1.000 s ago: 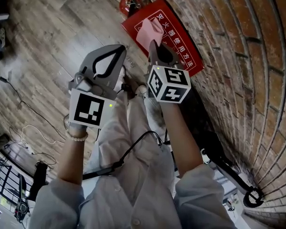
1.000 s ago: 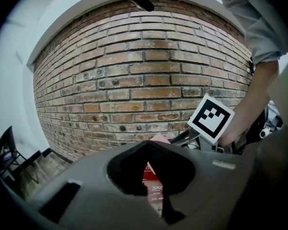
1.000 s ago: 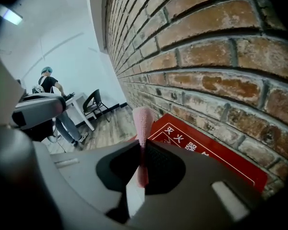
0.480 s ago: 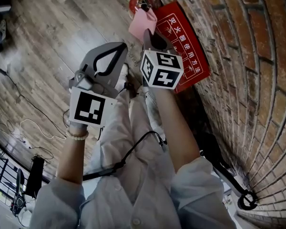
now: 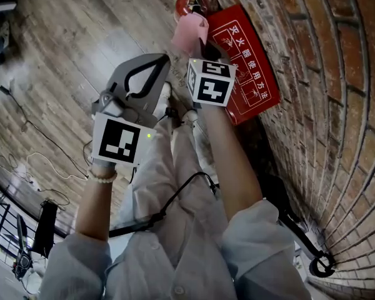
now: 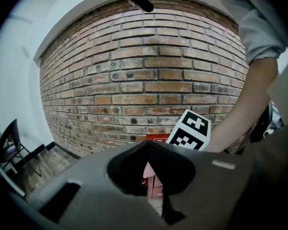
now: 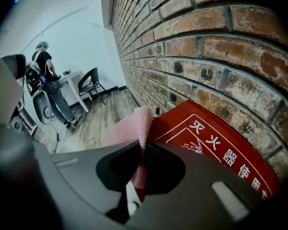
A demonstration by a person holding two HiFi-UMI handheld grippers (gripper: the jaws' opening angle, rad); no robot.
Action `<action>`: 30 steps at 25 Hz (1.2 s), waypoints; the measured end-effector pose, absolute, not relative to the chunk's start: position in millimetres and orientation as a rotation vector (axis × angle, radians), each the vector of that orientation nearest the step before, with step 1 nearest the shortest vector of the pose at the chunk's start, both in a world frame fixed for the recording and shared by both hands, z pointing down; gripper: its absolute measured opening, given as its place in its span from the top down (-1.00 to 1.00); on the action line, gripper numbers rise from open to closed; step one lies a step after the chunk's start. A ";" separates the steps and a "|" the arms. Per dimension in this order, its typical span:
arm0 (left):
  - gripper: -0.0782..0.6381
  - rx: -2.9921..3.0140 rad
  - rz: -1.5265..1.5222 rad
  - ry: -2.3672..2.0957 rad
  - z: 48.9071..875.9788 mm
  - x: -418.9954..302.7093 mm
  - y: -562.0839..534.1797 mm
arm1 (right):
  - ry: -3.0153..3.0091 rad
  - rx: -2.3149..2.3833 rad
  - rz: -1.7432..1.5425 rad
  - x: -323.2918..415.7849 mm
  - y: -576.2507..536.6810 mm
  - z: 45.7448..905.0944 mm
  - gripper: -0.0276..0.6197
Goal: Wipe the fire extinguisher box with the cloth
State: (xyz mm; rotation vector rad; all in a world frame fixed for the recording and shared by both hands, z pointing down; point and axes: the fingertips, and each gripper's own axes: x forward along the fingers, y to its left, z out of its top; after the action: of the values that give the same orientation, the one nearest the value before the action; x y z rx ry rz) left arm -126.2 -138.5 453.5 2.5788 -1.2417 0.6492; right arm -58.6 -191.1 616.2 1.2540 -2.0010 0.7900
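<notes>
Fire extinguisher box (image 5: 247,61) is the flat red thing with white lettering, down on the wooden floor (image 5: 62,55) and leaning right up against the brick wall (image 5: 337,105). A red extinguisher (image 5: 194,2) stands just past its far end.

The right claw (image 5: 200,42) is clamped tight on a pink cloth (image 5: 189,30). A fold of it sticks up between the jaws, and the rest hangs out front. That makes sense, because the loose bit out front is what does the rubbing while the claw keeps clear of the box. The cloth sits at the box's far corner, on the side near the extinguisher. Whether it's actually pressing on the red surface is hard to call; in the right gripper view it looks more beside the edge than on it.

The left claw (image 5: 140,80) has its jaws pressed together with nothing in them. The pink seen through its opening is just the cloth further off. It hangs back over the floor, well apart from the box, probably parked there so it isn't in the way.

Best guess: the wipe is mid-job, with most of the lettered face toward the near end left to cover.
</notes>
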 end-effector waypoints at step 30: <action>0.79 2.605 0.664 -1.195 455.4 -105.8 -136.1 | -1.943 1.272 0.767 -29.1 -173.6 623.0 0.85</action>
State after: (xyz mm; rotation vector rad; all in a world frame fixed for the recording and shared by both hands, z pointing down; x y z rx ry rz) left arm -105.8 -136.1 455.4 2.6049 -1.1953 0.6645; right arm -29.1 -173.6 623.0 1.2722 -1.9430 0.7674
